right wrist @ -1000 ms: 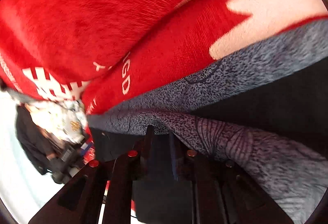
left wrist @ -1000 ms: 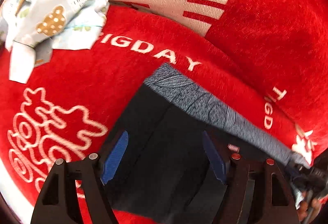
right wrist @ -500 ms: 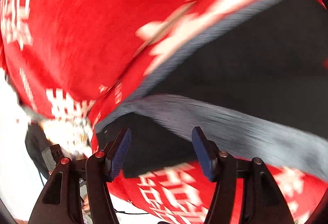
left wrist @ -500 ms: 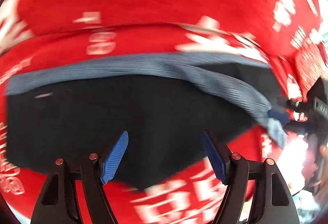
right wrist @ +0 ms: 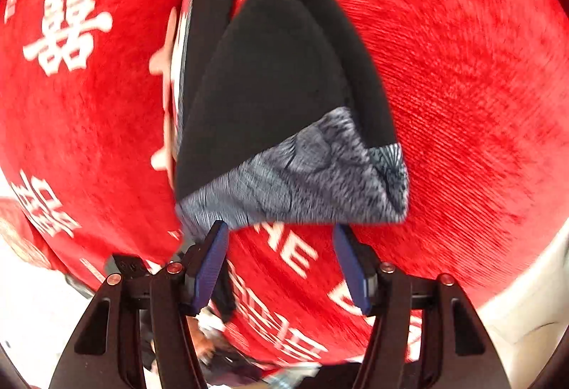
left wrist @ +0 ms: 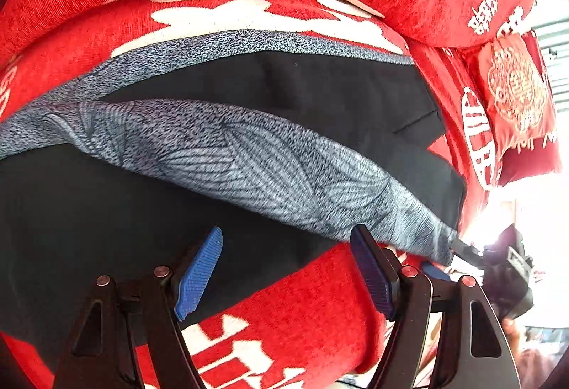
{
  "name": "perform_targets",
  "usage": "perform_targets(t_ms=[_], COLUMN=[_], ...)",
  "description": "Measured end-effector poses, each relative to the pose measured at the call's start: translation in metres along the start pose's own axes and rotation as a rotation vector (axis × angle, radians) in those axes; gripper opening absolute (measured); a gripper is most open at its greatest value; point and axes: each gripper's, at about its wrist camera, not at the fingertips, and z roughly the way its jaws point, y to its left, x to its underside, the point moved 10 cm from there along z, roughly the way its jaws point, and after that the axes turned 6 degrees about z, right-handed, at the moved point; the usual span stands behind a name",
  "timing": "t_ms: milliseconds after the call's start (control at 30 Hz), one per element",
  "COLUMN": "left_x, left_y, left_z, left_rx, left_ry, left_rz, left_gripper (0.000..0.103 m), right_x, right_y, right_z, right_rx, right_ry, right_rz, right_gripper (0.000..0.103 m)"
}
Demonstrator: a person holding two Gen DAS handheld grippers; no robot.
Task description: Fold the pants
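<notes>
Nearest, my left tool point(left wrist: 286, 273) and right tool point(right wrist: 279, 264) both stood apart, gripping nothing. Just beyond them the pants point(right wrist: 284, 97) lay folded on the red blanket point(right wrist: 462, 86), the grey patterned waistband point(left wrist: 249, 161) doubled over the black cloth. To fold well, I judged each tool should pinch one waistband corner cleanly, then carry both across together, keeping the edges aligned.

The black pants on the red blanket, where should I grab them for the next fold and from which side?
Judging by how they lie, take the grey patterned waistband. On the black pants it is the free edge nearest the right hand-held gripper, which is open just short of it. Come in low from that near side, over the red blanket, so one finger slips under the band.
</notes>
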Motion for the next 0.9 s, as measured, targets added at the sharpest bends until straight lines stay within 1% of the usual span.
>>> perform_targets(t_ms=[33, 67, 100, 167, 233, 300, 367, 400, 500, 567, 600, 633, 667, 733, 800, 833, 900], left_x=[-0.003, -0.007, -0.01, -0.021, -0.03, -0.045, -0.063, -0.074, -0.11, -0.129, -0.137, -0.144, -0.149, -0.148, -0.139, -0.131, -0.114], left_y=[0.003, 0.005, 0.007, 0.01, 0.011, 0.007, 0.004, 0.004, 0.01, 0.014, 0.016, 0.019, 0.022, 0.028, 0.035, 0.038, 0.045], left_z=[0.001, 0.001, 0.001, -0.001, -0.005, -0.011, -0.015, -0.015, -0.018, -0.023, -0.026, -0.03, -0.034, -0.041, -0.045, -0.045, -0.041], left_rx=[0.012, 0.023, 0.029, 0.032, 0.037, 0.038, 0.033, 0.025, -0.012, -0.032, -0.043, -0.057, -0.08, -0.116, -0.147, -0.172, -0.214], left_ry=[-0.003, -0.01, -0.017, -0.036, -0.054, -0.084, -0.113, -0.125, -0.173, -0.21, -0.227, -0.239, -0.248, -0.255, -0.245, -0.232, -0.203], left_rz=[-0.024, -0.049, -0.067, -0.107, -0.118, -0.108, -0.095, -0.092, -0.093, -0.09, -0.086, -0.081, -0.069, -0.052, -0.036, -0.026, -0.008], left_gripper=[0.075, 0.075, 0.075, 0.075, 0.075, 0.075, 0.075, 0.075, 0.075, 0.075, 0.075, 0.075, 0.075, 0.075, 0.075, 0.075, 0.075], right_x=[-0.005, -0.011, -0.017, -0.025, -0.031, -0.039, -0.052, -0.058, -0.09, -0.117, -0.129, -0.136, -0.145, -0.15, -0.143, -0.138, -0.131], right_y=[0.0, 0.002, 0.001, 0.004, 0.018, 0.046, 0.088, 0.102, 0.153, 0.184, 0.195, 0.2, 0.204, 0.209, 0.21, 0.201, 0.173], right_z=[0.002, 0.001, -0.003, -0.006, -0.011, -0.019, -0.023, -0.02, -0.009, 0.006, 0.013, 0.021, 0.031, 0.041, 0.035, 0.024, 0.006], right_rx=[-0.048, -0.107, -0.145, -0.186, -0.177, -0.165, -0.158, -0.152, -0.131, -0.099, -0.095, -0.083, -0.042, 0.038, 0.055, 0.084, 0.148], right_ry=[-0.023, -0.05, -0.071, -0.114, -0.129, -0.133, -0.127, -0.126, -0.125, -0.14, -0.146, -0.138, -0.13, -0.125, -0.141, -0.169, -0.223], right_rz=[0.032, 0.075, 0.106, 0.154, 0.115, 0.021, -0.1, -0.141, -0.256, -0.305, -0.314, -0.317, -0.318, -0.349, -0.397, -0.407, -0.384], right_gripper=[0.062, 0.054, 0.047, 0.004, 0.004, 0.004, 0.004, 0.004, 0.004, 0.009, 0.01, 0.017, 0.039, 0.059, 0.059, 0.059, 0.059])
